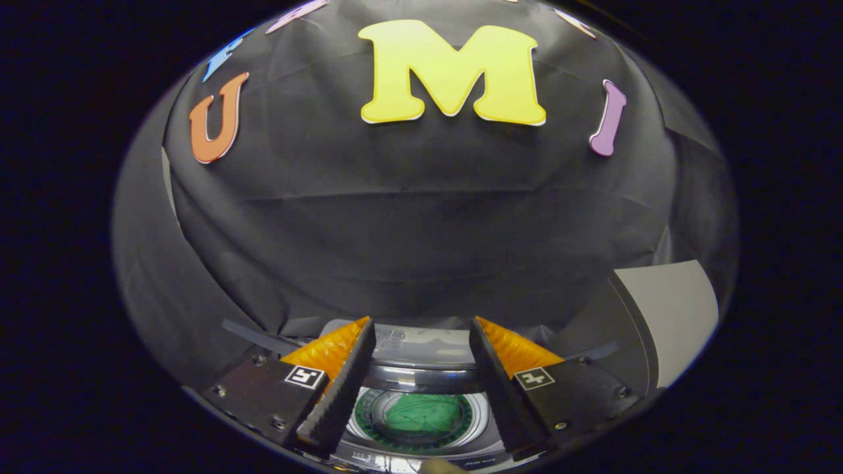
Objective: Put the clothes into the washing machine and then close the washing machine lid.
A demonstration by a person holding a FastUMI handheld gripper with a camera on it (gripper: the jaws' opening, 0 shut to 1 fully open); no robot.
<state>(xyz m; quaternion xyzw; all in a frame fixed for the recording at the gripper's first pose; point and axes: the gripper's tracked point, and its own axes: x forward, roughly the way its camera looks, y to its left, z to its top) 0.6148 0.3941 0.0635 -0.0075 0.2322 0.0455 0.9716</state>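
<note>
Item one: the hand-held gripper (421, 342). We see its two fingers (342, 388) spread wide apart, with nothing between them and nothing pressed by either one. Each finger mount carries a small square marker on its upper face.

Item two: the washer (421, 378). We look down on it through the gap between the fingers, just ahead of and below them. A glossy dark band curves across its near top, and a pale panel sits behind that, close to the fingertips. Its lid (415, 418) appears to be down: a clear round window ringed by a dark patterned band, set in a lighter surround. We cannot tell for certain whether the lid is fully latched.

Item three: the clothes (421, 415). We note a green bundle inside the drum, seen through the window, lying centred between the two fingers and well below them. The gripper does not touch it.

Item four: the booth wall (421, 217). Black cloth hangs beyond the washer, creased in long horizontal folds.

Item five: a grey panel (672, 316). It stands to the right of the washer, beyond the right finger, edged by a dark curved strip.
</note>
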